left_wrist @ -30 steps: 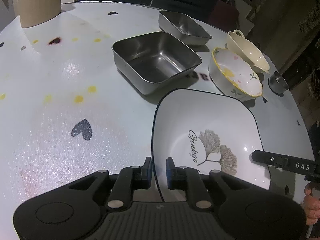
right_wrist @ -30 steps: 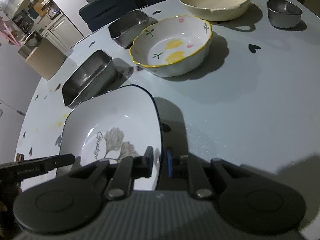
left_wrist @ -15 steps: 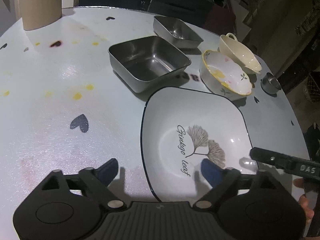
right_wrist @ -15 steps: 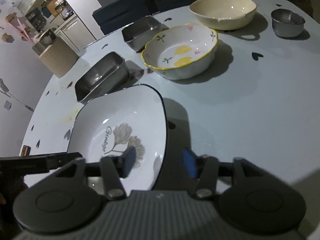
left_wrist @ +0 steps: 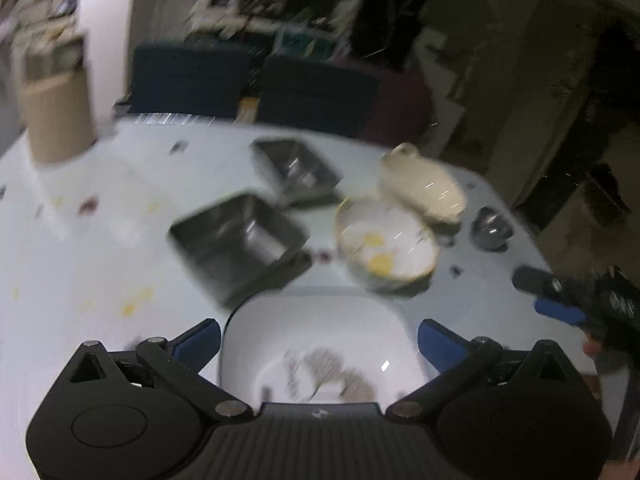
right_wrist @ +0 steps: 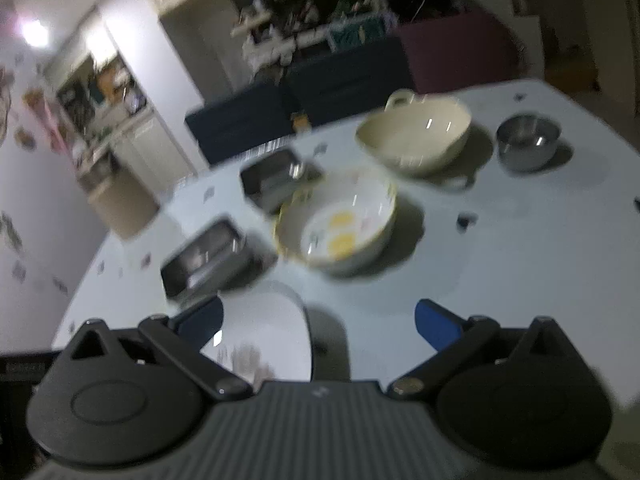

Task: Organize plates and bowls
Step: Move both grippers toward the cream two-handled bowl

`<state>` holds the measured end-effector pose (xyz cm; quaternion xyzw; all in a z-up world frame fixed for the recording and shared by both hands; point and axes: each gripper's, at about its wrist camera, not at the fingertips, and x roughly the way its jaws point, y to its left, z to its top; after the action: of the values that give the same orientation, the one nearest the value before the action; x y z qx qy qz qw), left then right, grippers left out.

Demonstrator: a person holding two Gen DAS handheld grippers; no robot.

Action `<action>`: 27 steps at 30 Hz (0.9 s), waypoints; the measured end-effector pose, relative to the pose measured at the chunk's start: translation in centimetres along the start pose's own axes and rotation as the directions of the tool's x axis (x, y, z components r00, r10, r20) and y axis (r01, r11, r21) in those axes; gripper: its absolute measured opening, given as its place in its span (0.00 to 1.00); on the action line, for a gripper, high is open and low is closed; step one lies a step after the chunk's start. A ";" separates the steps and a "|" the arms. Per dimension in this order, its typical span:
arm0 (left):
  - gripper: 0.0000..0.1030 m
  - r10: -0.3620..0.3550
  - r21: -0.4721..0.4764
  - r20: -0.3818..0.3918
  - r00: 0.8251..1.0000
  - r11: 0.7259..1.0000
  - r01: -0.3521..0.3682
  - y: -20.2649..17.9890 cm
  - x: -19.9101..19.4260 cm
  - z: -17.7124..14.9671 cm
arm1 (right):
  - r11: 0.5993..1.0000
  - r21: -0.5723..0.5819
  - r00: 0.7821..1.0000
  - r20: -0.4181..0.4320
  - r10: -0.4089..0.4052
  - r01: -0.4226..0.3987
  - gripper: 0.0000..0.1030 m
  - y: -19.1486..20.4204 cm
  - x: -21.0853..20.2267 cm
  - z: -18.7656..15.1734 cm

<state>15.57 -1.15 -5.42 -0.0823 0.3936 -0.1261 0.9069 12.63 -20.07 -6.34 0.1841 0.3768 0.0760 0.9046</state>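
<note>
A white square plate with a dark rim and a ginkgo leaf print (left_wrist: 320,344) lies on the white table near its front edge; it also shows in the right wrist view (right_wrist: 264,328). My left gripper (left_wrist: 319,342) is open wide and empty above the plate. My right gripper (right_wrist: 319,322) is open wide and empty, above the plate's right edge. Behind stand a flowered bowl with a yellow rim (left_wrist: 384,244) (right_wrist: 340,220) and a cream bowl with a handle (left_wrist: 424,188) (right_wrist: 416,136). Both views are blurred.
Two square steel trays (left_wrist: 240,240) (left_wrist: 296,168) stand left of the bowls. A small steel cup (right_wrist: 528,142) is at the far right. A wooden block (left_wrist: 56,120) stands at the far left. Dark chairs (left_wrist: 320,92) line the table's far side.
Both grippers let go of the square plate, opened wide, and pulled back and up. The views tilted up and now show the room beyond the table.
</note>
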 end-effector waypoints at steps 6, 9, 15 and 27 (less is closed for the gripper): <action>1.00 -0.007 0.131 0.086 0.996 0.991 -0.005 -3.2 1.3 4.5 | 0.988 0.154 0.994 0.109 -0.014 -0.003 1.00 -3.0 0.5 5.3; 1.00 -0.024 0.159 0.107 0.994 0.987 0.007 -4.4 3.1 7.1 | 0.969 0.248 0.989 0.139 -0.042 0.006 1.00 -4.8 2.0 7.3; 1.00 -0.052 0.177 0.127 0.991 0.984 0.029 -6.0 7.0 11.4 | 0.857 0.513 0.981 0.189 -0.054 -0.052 1.00 -9.6 6.3 9.4; 1.00 -0.109 0.144 0.156 0.982 0.986 0.087 -7.8 14.4 15.5 | 0.690 0.724 0.994 0.088 -0.059 -0.023 0.48 -12.9 16.0 8.9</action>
<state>35.14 -12.01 -2.96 -0.0493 0.3039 -0.1903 0.9322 30.18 -29.99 -16.02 0.5254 0.3304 -0.0970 0.7780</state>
